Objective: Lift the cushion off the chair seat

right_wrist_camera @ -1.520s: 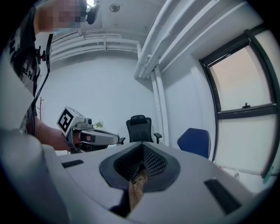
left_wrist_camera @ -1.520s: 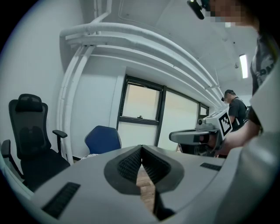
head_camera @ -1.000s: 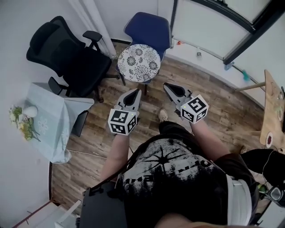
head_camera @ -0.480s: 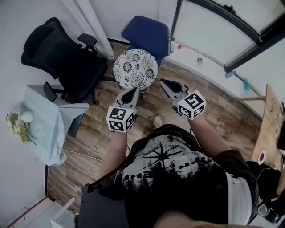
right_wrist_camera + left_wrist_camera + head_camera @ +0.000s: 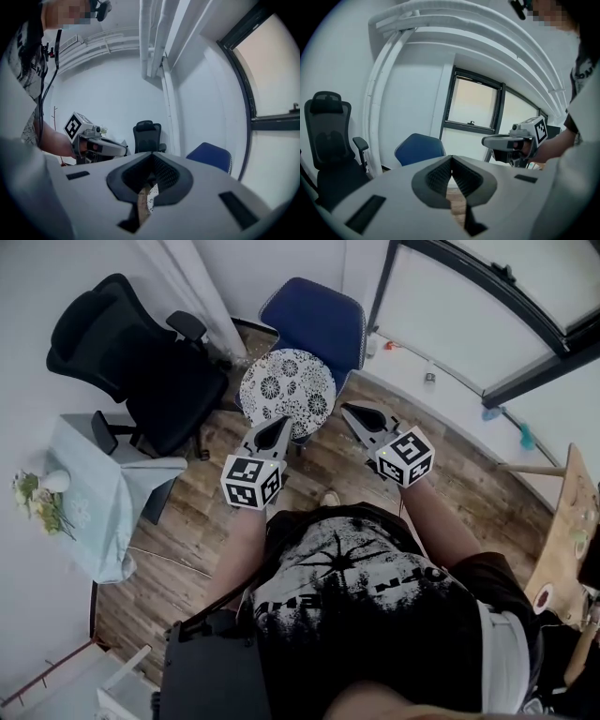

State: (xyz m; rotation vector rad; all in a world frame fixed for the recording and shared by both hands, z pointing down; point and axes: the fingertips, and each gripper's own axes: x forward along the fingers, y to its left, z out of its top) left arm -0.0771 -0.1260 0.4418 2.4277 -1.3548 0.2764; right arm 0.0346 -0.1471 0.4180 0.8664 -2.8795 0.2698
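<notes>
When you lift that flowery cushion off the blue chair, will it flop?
Probably it bends a little: the cushion looks like a thin, round fabric pad. It seems light for its size. Lying flat on the blue chair, it shouldn't roll away.

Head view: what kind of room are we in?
Probably a small office or break corner: a black swivel office chair, a blue chair with a round patterned cushion on its seat, and a cloth-covered side table on wood-look flooring.
</notes>
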